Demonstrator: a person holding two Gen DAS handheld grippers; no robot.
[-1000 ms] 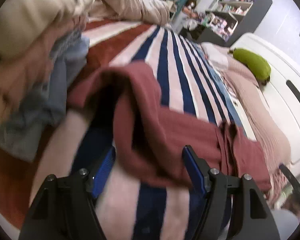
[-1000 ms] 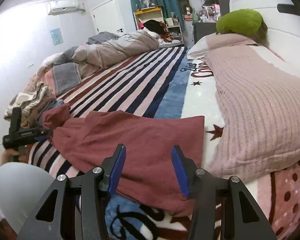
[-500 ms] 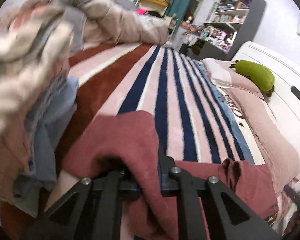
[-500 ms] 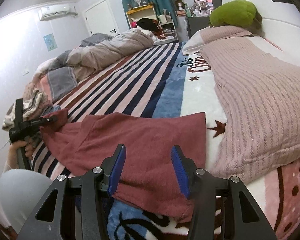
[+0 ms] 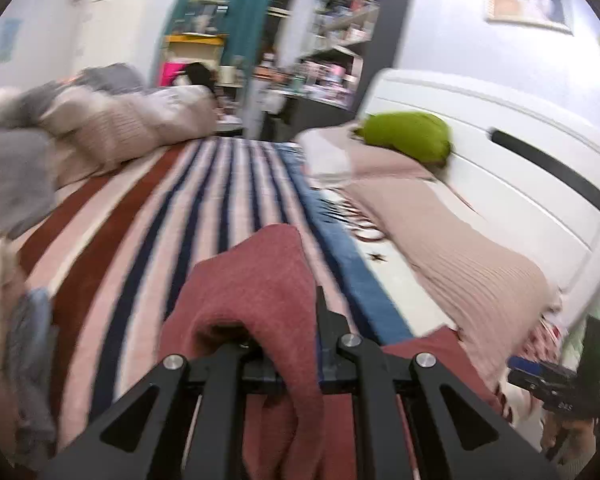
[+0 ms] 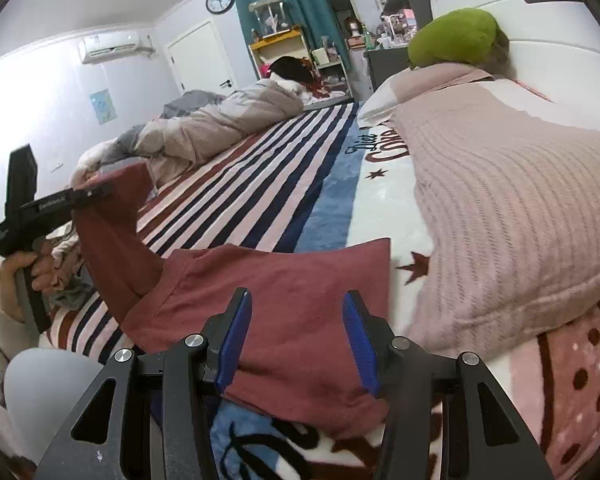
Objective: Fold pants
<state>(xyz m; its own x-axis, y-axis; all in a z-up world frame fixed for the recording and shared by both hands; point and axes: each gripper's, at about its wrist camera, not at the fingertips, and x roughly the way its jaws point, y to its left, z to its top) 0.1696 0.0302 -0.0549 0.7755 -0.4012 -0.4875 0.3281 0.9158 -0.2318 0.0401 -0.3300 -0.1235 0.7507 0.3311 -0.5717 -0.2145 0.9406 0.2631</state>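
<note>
Dusty-red pants [image 6: 284, 292] lie on the striped bed cover. My left gripper [image 5: 288, 344] is shut on one end of the pants [image 5: 252, 292] and holds it lifted above the bed; the cloth drapes over its fingers. In the right wrist view the left gripper [image 6: 96, 192] is at the far left with the pants end raised. My right gripper [image 6: 296, 340] is open and empty, hovering just above the pants' other end near the bed's front edge. In the left wrist view the right gripper [image 5: 556, 384] shows at the lower right.
A striped blanket [image 6: 260, 184] covers the bed. A pink knitted throw [image 6: 500, 208] and a green cushion [image 6: 456, 36] lie at the right by the white headboard [image 5: 520, 168]. A rumpled duvet [image 6: 220, 124] and a pile of clothes [image 5: 16, 344] are at the left.
My left gripper closed on the pants' end and lifted it up off the bed, tilting upward. My right gripper stayed open, hovering over the other end.
</note>
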